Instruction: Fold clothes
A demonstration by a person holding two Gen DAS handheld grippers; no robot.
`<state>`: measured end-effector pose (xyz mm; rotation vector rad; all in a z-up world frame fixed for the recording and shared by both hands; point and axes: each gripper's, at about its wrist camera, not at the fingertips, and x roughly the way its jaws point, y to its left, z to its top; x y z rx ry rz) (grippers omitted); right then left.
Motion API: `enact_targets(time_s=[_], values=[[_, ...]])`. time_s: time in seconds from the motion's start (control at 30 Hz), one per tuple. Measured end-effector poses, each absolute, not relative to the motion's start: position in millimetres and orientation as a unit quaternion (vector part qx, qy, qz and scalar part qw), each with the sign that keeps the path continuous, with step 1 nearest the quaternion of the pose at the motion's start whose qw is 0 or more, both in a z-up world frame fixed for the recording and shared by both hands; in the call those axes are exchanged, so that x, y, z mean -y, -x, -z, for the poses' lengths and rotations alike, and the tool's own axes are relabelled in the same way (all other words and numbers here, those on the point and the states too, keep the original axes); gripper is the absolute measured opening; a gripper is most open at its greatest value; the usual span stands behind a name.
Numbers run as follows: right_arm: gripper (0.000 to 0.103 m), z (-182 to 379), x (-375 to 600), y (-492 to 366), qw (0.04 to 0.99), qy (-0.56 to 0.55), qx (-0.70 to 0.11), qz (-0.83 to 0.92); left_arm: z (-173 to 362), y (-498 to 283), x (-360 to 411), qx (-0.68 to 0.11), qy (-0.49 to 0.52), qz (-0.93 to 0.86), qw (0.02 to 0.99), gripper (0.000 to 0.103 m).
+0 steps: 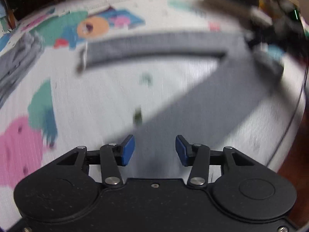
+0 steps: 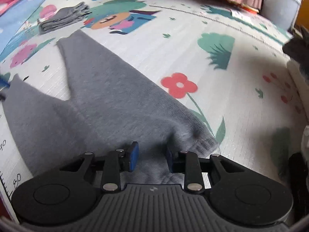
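Observation:
Grey trousers (image 2: 108,96) lie spread on a patterned play mat (image 2: 241,100), both legs fanning away to the upper left. My right gripper (image 2: 151,155) sits low over their near end, jaws apart with grey cloth bunched between the blue pads (image 2: 133,155). In the blurred left wrist view the trousers (image 1: 193,104) run from the lower middle up to the right, one leg stretching across the middle. My left gripper (image 1: 155,149) is open and empty just above the cloth. The right gripper (image 1: 270,58) shows there at the far right, blurred.
A pile of folded grey clothes (image 2: 63,19) lies at the far left of the mat, also in the left wrist view (image 1: 17,65). Chair legs and a light sofa (image 2: 280,3) stand beyond the mat. A dark object (image 2: 297,48) intrudes at the right edge.

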<state>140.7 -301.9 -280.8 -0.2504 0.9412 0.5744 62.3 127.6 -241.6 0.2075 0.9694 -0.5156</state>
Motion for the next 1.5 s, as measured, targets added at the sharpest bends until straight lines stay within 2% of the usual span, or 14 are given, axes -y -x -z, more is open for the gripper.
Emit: enact_targets(time_s=[0.17,0.37,0.47,0.73,0.8,0.93,1.23,1.5], values=[[0.034,276,276,-128,0.839,0.138,-0.419,-0.318,222,-126,-102,-0.412,-0.080,0.242,0.875,0.046],[0.035,280,259,-110,0.823,0.150,-0.428,-0.343,256,-211,-71,-0.414,-0.011,0.239,0.878,0.046],[0.035,281,267,-112,0.825,0.140,-0.436,-0.330,276,-218,-60,-0.411,-0.077,0.247,0.874,0.047],[0.036,285,282,-111,0.830,0.133,-0.440,-0.315,275,-238,-141,-0.411,-0.067,0.116,0.902,0.048],[0.037,283,281,-110,0.829,0.135,-0.441,-0.315,270,-240,-157,-0.415,-0.051,0.071,0.906,0.045],[0.038,264,295,-92,0.827,0.148,-0.420,-0.344,243,-201,-166,-0.401,-0.035,0.103,0.909,0.046],[0.039,257,319,-10,0.725,0.335,-0.382,-0.465,233,-51,-119,-0.412,-0.253,0.329,0.811,0.047],[0.044,268,318,11,0.704,0.398,-0.362,-0.463,265,-2,-127,-0.394,-0.400,0.342,0.754,0.048]])
